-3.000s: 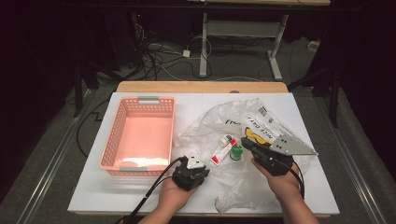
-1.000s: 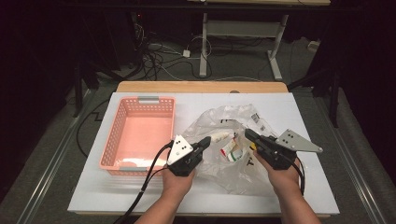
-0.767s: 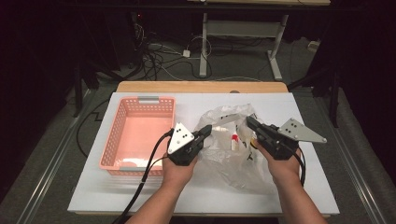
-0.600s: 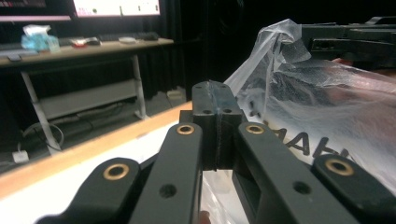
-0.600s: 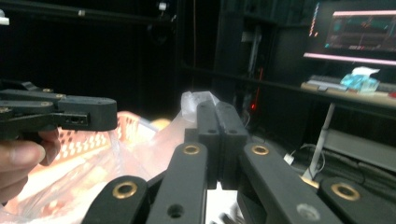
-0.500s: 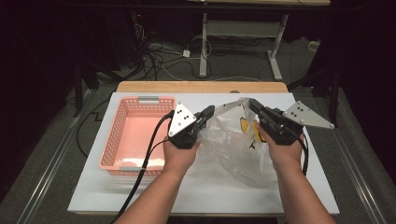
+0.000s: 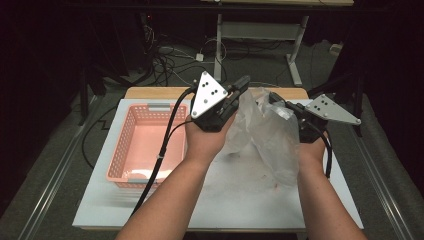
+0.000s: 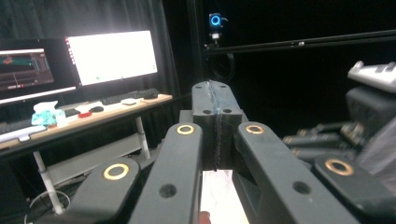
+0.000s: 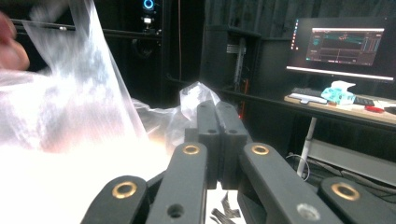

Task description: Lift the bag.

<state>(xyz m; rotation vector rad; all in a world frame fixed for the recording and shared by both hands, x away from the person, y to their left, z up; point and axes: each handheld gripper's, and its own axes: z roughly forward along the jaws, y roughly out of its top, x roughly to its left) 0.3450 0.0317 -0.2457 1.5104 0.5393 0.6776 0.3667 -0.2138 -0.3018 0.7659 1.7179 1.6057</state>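
Note:
A clear plastic bag (image 7: 272,137) hangs above the white table (image 7: 235,200), stretched between both grippers. My left gripper (image 7: 244,81) is shut on the bag's upper left edge and held high over the table's middle. A thin film edge shows between its closed pads (image 8: 205,100). My right gripper (image 7: 274,98) is shut on the bag's upper right part. In the right gripper view a crumpled tuft of the bag (image 9: 198,95) sticks up over the closed jaws and the rest of the film billows to the left. I cannot make out what is inside the bag.
A pink plastic basket (image 7: 124,146) stands at the table's left, under the left gripper's cable. Behind the table are cables on the floor and a desk's legs (image 7: 295,55). Monitors (image 9: 343,46) and a desk with small items stand in the dark room.
Both hands have risen and lifted the bag off the table, the left hand more than the right. The bag now hangs in the air instead of lying spread on the surface.

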